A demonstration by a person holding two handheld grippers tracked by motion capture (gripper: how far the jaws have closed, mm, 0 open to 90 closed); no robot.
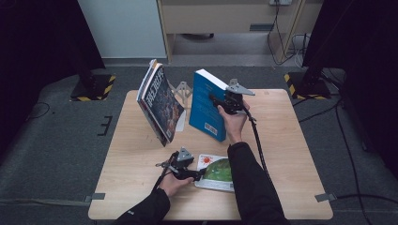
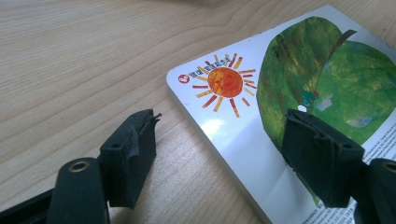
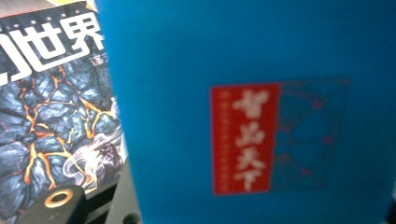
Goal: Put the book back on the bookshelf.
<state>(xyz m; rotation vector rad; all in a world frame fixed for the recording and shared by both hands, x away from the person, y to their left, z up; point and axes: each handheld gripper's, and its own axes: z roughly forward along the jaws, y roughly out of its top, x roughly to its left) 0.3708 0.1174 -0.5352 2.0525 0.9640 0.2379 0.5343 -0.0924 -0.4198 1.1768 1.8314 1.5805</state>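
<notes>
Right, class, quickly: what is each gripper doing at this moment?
Left gripper: open, its jaws astride the near edge of the picture book lying flat on the table.
Right gripper: shut on the blue book, holding it upright.

Blue book, thick w/ red label, stands upright near table centre, leaning slightly. Picture book (white cover, orange sun, green leaf) lies flat at 6 o'clock from it.

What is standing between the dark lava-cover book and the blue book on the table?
In the high view, a grey wire bookend stands between the dark lava-cover book and the blue book; below it the table is bare.
</notes>
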